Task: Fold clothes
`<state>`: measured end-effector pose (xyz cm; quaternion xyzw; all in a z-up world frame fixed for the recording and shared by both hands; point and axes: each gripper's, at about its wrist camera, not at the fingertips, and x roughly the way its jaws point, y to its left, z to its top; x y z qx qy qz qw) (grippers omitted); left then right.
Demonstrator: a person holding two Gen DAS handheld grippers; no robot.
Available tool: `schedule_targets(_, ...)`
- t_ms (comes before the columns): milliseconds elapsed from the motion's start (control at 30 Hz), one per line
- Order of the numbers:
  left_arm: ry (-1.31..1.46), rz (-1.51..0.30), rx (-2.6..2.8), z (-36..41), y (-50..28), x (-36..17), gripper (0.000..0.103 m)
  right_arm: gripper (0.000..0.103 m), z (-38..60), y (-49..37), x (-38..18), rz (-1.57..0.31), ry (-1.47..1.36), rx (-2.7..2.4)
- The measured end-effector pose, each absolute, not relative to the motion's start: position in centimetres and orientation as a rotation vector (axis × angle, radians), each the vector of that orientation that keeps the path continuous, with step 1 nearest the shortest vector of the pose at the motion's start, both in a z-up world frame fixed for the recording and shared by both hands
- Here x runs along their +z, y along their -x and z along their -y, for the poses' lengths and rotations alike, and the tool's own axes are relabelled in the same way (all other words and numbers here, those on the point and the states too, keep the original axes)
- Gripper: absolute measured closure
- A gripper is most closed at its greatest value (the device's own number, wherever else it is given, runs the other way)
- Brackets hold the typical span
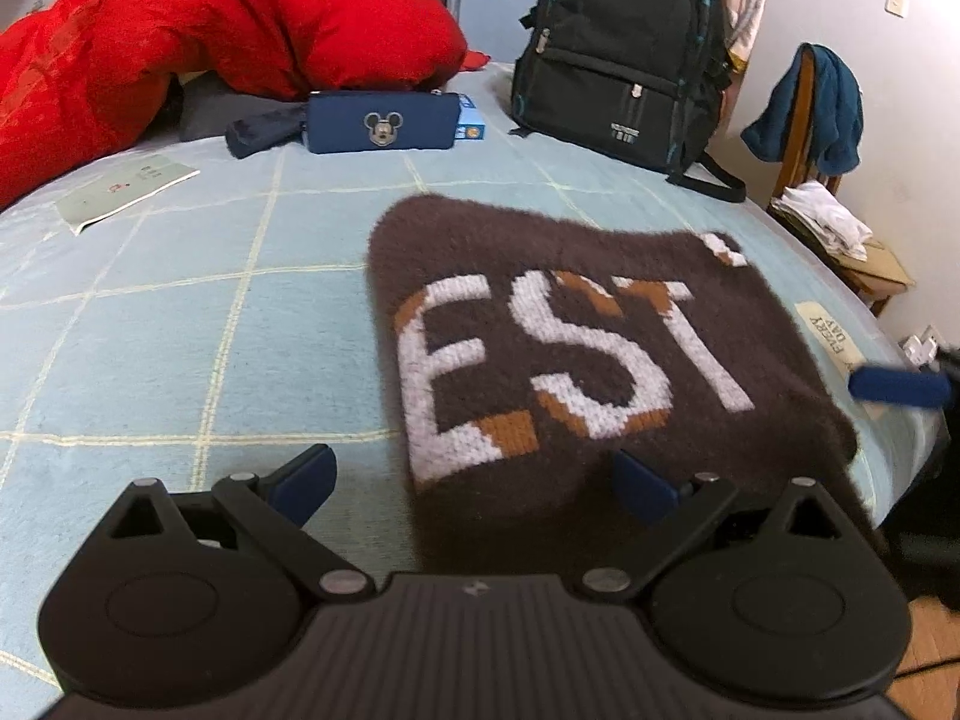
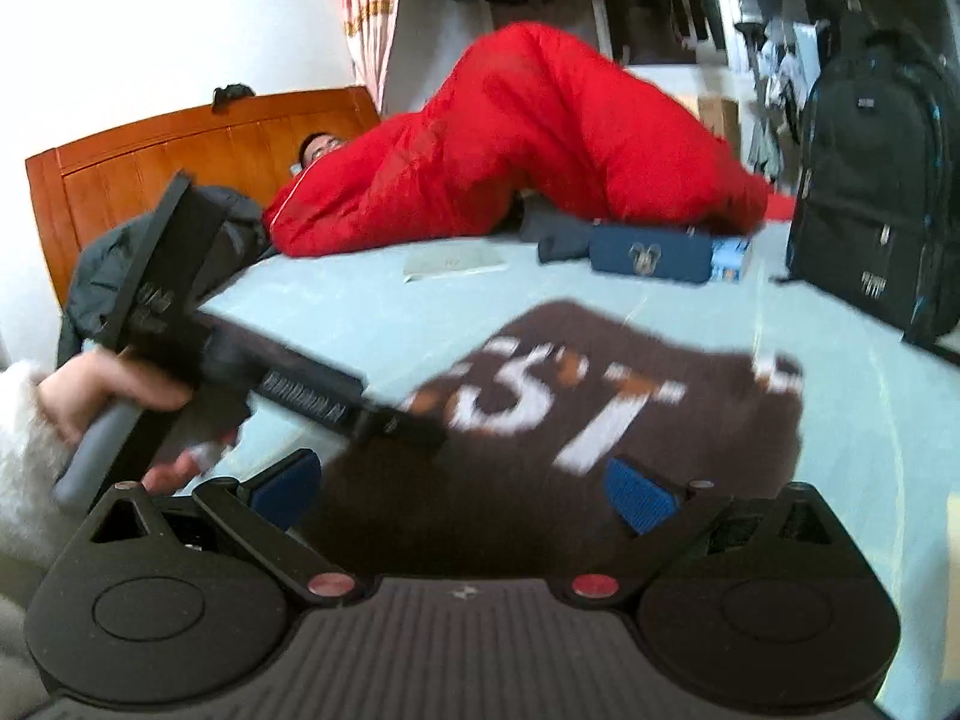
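**Folded sweater on the bed, both tools spread wide**

The brown knit sweater lies folded into a rough square on the pale blue checked bed, its white and orange letters facing up. The left hand-held gripper hangs over the sweater's near edge with its blue pads far apart and nothing between them; one pad sits above the bedsheet, the other above the brown knit. The right hand-held gripper is likewise released, its pads wide and empty above the sweater's near side. In the right wrist view, a hand in a fluffy white sleeve grips the handle of the left tool, which reaches across toward the garment.

Farther back on the bed lie a red quilt, a navy pouch with a cartoon mouse badge, a thin booklet and a black backpack. A wooden chair draped with a teal towel stands beside the bed.
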<state>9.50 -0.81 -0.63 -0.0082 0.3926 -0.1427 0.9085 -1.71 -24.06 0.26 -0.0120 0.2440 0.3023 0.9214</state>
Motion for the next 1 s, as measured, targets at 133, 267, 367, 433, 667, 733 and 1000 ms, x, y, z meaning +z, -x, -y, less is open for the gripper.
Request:
schedule_targets(133, 0.026, -0.817, -0.281, 0.5, -9.7, -0.8, 0.005, 0.0, 24.0, -0.9, -0.2, -0.546, 0.007, 0.605)
schedule_targets(267, 0.032, -0.817, -0.286, 0.3, -9.8, -0.9, 0.005, 0.0, 24.2, -2.8, -1.9, -0.642, -0.008, 0.549)
schedule_targets(367, 0.042, -0.816, -0.288, 0.1, -9.9, -0.9, 0.005, 0.0, 24.9, -2.8, -2.7, -0.67, -0.016, 0.524)
schedule_targets(433, 0.048, -0.812, -0.288, -0.1, -10.0, -0.8, 0.005, 0.0, 25.4, -2.5, -2.6, -0.664, -0.034, 0.528)
schedule_targets(667, 0.062, -0.798, -0.299, -0.2, -10.0, -0.4, 0.005, 0.0, 25.0, -3.4, -1.3, -0.638, -0.049, 0.533)
schedule_targets(733, 0.068, -0.797, -0.3, -0.4, -9.9, -0.4, 0.005, 0.0, 24.8, -4.0, -1.7, -0.672, -0.055, 0.524)
schedule_targets(1000, 0.105, -0.791, -0.316, -0.9, -10.3, -0.4, 0.005, 0.0, 26.1, -3.6, -1.6, -0.678, -0.068, 0.514)
